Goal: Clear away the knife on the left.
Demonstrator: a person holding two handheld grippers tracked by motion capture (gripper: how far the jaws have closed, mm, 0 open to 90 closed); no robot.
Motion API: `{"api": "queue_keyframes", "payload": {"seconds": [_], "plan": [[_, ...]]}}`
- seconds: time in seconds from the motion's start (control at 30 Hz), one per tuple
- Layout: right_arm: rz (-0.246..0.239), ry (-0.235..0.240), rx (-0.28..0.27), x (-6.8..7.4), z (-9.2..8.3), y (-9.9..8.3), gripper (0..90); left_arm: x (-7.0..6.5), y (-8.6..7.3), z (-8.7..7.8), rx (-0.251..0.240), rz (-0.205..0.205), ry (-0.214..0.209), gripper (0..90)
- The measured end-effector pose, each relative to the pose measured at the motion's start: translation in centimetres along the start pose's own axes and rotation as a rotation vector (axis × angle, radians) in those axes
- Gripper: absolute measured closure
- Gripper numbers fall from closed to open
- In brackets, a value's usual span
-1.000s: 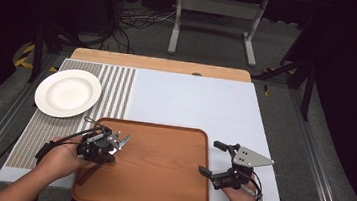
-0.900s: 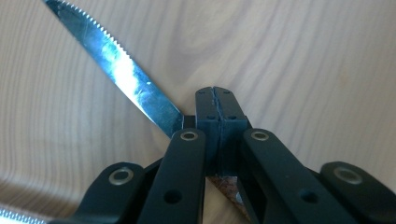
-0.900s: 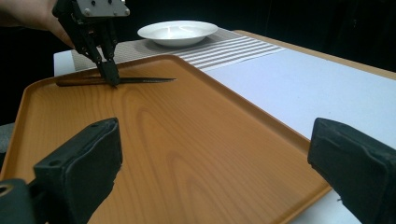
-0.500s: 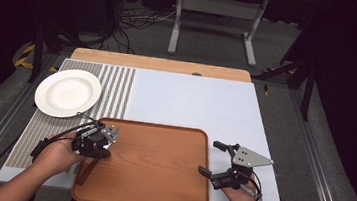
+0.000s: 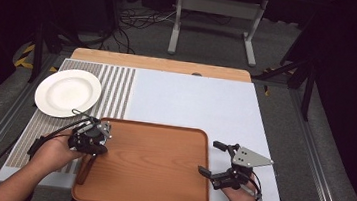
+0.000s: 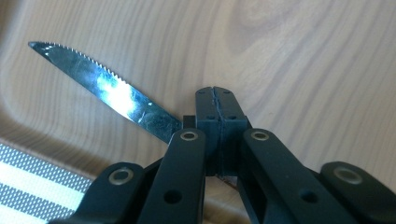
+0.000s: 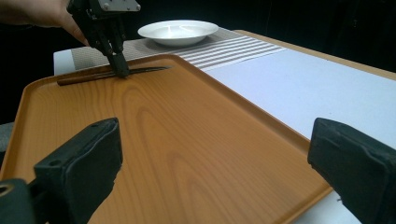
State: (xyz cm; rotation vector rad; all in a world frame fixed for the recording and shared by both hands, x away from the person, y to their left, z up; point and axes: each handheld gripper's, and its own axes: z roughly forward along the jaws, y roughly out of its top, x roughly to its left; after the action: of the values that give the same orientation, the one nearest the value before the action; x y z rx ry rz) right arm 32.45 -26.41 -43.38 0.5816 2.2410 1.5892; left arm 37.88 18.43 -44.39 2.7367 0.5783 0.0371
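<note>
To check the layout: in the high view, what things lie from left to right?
Plate → left gripper, shut on the knife → tray → right gripper, fingers open.

Table (image 5: pixel 191 99) is covered by a pale blue-white sheet. Striped placemat (image 5: pixel 117 89) is laid ahead of the left gripper (image 5: pixel 93 137); wooden tray (image 5: pixel 151 170) is set between both grippers, on the sheet.
</note>
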Motion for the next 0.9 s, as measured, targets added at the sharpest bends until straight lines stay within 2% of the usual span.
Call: {"api": "queue_keyframes", "payload": {"seconds": [0.9], "plan": [[0.005, 0.001, -0.004, -0.02, 0.01, -0.02, 3.9, 0.69, -0.28, -0.10, -0.001, -0.027, 0.008, 90.0]]}}
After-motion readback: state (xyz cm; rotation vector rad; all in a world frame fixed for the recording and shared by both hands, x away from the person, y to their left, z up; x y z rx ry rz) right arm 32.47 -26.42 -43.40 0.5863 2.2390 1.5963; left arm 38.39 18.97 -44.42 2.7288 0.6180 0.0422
